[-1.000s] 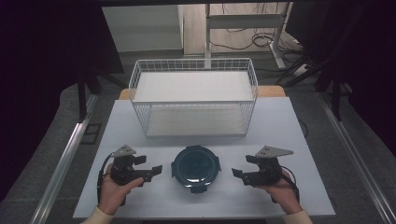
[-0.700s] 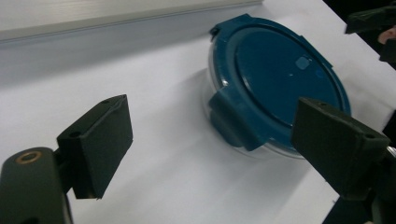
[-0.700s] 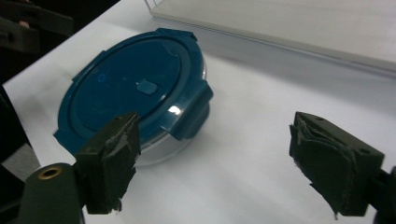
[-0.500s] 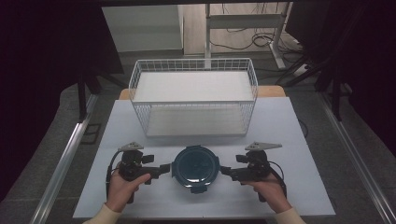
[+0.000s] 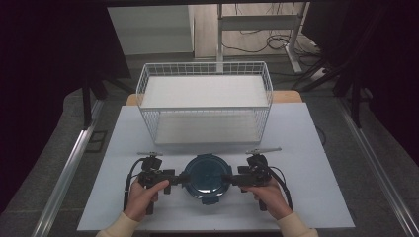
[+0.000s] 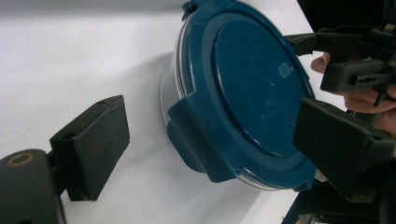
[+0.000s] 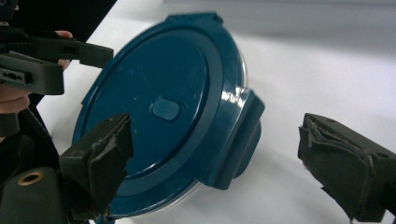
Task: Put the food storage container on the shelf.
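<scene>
A: How are the fingers point(image 6: 93, 144) of the left gripper point(image 5: 174, 177) seen to stand?

B: They are spread wide, having just been opening, and nothing is pressed by them. In the left gripper view one side latch point(image 6: 191, 140) of the blue lid point(image 6: 252, 88) lies between them, untouched. The right gripper point(image 5: 232, 178) is set the same way: its fingers point(image 7: 100, 154) are released, having just been opening too, with the opposite latch point(image 7: 240, 135) sitting in the gap.

A: And where is the container point(image 5: 205, 177) placed?

B: It is found at the lower middle of the high view, on the white worktop point(image 5: 316, 163), between the two grippers, with the wire basket point(image 5: 205, 101) well above it in the frame.

A: What could go wrong from here?

B: If the fingers are closed unevenly, the round container could be pushed sideways or spun on the smooth worktop. One finger on each side appears to be set over the lid, so the lid's sloped rim might be caught instead of the latch, and the grip could slip off. Should one latch be lifted before the other, the container might be tipped.
</scene>
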### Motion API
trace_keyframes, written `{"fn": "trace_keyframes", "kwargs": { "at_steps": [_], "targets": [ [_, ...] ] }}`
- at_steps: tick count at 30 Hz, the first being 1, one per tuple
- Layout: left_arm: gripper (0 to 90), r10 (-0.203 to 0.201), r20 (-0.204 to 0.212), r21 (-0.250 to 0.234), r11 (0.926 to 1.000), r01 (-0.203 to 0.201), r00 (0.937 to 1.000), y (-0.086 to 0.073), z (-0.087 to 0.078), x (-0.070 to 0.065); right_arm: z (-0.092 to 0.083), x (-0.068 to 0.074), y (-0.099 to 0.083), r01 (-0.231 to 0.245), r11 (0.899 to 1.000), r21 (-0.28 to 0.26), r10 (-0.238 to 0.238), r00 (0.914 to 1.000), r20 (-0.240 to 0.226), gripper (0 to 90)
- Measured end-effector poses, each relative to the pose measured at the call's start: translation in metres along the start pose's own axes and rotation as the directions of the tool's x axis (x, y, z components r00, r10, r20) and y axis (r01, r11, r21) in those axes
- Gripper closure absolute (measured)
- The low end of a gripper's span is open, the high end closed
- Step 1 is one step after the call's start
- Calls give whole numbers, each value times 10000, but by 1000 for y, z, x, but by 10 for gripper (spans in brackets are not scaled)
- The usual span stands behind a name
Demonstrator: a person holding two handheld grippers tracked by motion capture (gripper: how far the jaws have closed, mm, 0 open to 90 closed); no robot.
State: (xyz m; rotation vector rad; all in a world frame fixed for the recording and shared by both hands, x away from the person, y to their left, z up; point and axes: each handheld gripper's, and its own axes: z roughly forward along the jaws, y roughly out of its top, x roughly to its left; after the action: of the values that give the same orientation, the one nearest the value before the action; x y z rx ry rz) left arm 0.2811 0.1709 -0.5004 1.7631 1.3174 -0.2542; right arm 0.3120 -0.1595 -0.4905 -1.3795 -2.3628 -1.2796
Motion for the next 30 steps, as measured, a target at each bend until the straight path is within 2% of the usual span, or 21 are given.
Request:
{"fn": "trace_keyframes", "kwargs": {
  "at_steps": [3,5,7,9,11,16,17,18,23,24,25,28,29,30],
  "targets": [
    [146,-179,243,128,9998,176,9995,-1,5,2,6,-2,-3,-172,9996,243,177,9996,-218,101],
    [158,-291,400,140,9995,285,9988,-1,8,2,11,-4,-4,-443,9981,427,462,9980,-435,102],
    [171,-652,753,272,9976,633,9950,-4,12,5,16,-5,-4,-620,9966,547,651,9962,-570,106],
    [178,-837,833,426,9959,804,9930,-7,16,7,18,-6,-5,-853,9946,597,898,9931,-757,111],
    [180,-768,725,492,9961,734,9944,-8,18,6,20,-6,-5,-991,9933,593,1042,9905,-895,123],
    [214,-793,877,630,9953,740,9930,-10,22,4,23,-7,-5,-1315,9891,660,1387,9831,-1198,167],
    [234,-1069,1280,740,9924,980,9860,-12,25,5,24,-6,-5,-1536,9855,714,1621,9776,-1344,193],
    [237,-1207,1282,638,9915,1133,9844,-13,26,5,24,-6,-5,-1653,9831,781,1747,9754,-1344,200],
    [259,-1399,1155,493,9896,1350,9834,-13,25,4,20,-12,-7,-2251,9705,869,2364,9591,-1559,264],
    [262,-1399,1155,493,9896,1350,9834,-13,25,4,20,-12,-7,-2251,9705,869,2364,9591,-1559,264],
    [268,-1390,1130,452,9899,1347,9838,-13,24,3,18,-13,-8,-2440,9666,789,2540,9534,-1628,290],
    [288,-1369,1108,363,9904,1337,9844,-14,22,1,16,-13,-9,-2608,9630,675,2686,9487,-1668,321],
    [305,-1309,1092,255,9913,1289,9854,-15,20,0,12,-13,-11,-2828,9577,536,2879,9425,-1700,350],
    [314,-1309,1092,255,9913,1289,9854,-15,20,0,11,-13,-12,-2908,9557,443,2941,9404,-1706,363]
  ]
}}
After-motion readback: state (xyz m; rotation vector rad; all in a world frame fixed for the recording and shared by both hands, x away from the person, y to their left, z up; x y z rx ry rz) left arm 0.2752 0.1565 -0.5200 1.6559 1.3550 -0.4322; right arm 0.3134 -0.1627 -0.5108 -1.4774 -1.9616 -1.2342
